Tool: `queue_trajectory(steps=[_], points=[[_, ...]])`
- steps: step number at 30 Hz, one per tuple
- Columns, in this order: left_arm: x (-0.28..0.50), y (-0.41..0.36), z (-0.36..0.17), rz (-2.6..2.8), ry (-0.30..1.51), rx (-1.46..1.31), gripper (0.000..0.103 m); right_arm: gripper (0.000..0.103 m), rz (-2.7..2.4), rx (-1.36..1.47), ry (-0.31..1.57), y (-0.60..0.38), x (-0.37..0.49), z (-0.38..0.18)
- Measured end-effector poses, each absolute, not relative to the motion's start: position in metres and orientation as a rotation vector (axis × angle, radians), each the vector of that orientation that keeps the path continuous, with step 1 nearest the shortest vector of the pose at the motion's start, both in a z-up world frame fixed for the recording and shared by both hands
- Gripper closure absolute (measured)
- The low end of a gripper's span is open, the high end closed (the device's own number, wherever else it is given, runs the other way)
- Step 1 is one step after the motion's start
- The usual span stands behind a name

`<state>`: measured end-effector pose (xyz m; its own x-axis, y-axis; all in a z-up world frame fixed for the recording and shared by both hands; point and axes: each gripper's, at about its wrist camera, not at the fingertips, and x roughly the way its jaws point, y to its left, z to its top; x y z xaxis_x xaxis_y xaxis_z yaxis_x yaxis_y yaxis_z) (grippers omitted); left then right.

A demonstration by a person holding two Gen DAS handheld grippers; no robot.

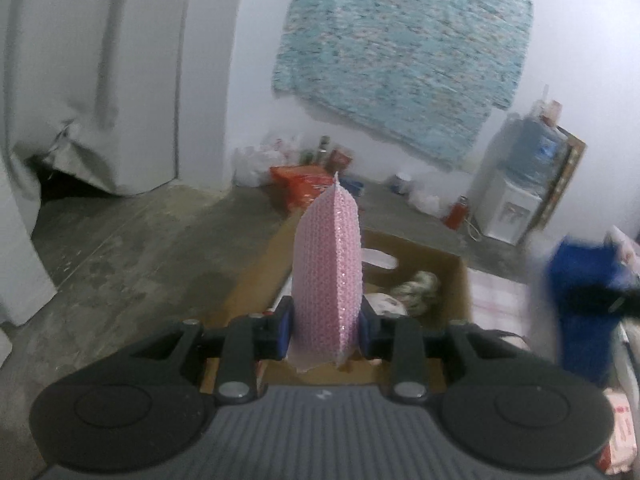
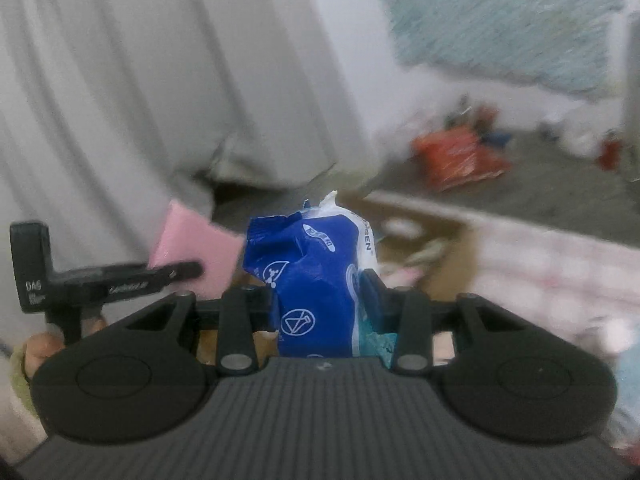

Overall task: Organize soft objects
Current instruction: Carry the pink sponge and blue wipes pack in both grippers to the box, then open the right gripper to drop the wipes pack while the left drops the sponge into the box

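My left gripper [image 1: 325, 330] is shut on a pink sponge pad [image 1: 328, 272] that stands on edge between the blue pads, above an open cardboard box [image 1: 452, 276]. The box holds a few soft items, one a mottled bundle [image 1: 418, 286]. My right gripper [image 2: 320, 308] is shut on a blue and white soft pack [image 2: 312, 276] with white symbols. In the left wrist view that blue pack [image 1: 580, 300] shows blurred at the right edge. In the right wrist view the pink sponge pad [image 2: 192, 252] and the left gripper [image 2: 199, 269] that holds it appear at the left, held by a hand [image 2: 40, 350].
A pink checked cloth [image 1: 500, 296] covers the surface right of the box. A concrete floor [image 1: 132, 248] lies beyond. Red packages [image 1: 304, 184], bottles and bags line the far wall. A water dispenser [image 1: 516, 196] stands at the right, a white curtain [image 1: 88, 80] at the left.
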<state>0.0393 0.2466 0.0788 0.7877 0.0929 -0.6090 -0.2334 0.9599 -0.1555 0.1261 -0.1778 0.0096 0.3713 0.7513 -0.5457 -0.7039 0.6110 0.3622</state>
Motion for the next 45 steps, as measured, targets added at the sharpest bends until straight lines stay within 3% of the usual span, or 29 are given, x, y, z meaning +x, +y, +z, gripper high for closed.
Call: queue_trajectory(steps=[10,17,22,30,32,36,45], points=[[0.036,0.309,0.068,0.262,0.617,-0.289,0.071,0.066,1.071,-0.282,1.048,0.040,0.101,-0.097],[0.044,0.328,0.056,0.285,0.633,-0.317,0.071,0.059,1.128,-0.485,1.062,0.113,0.076,-0.146],[0.046,0.333,0.048,0.290,0.650,-0.323,0.070,0.049,1.182,-0.379,1.112,0.095,0.085,-0.138],[0.046,0.325,0.048,0.277,0.659,-0.308,0.070,0.049,1.177,-0.100,1.051,0.025,0.112,-0.093],[0.044,0.324,0.049,0.284,0.661,-0.305,0.070,0.050,1.156,-0.089,1.045,0.023,0.114,-0.091],[0.046,0.318,0.048,0.263,0.678,-0.297,0.070,0.062,1.130,-0.012,1.039,0.002,0.119,-0.078],[0.095,0.279,0.003,0.075,0.923,-0.344,0.070,0.061,1.020,0.129,0.888,-0.115,0.090,-0.052]])
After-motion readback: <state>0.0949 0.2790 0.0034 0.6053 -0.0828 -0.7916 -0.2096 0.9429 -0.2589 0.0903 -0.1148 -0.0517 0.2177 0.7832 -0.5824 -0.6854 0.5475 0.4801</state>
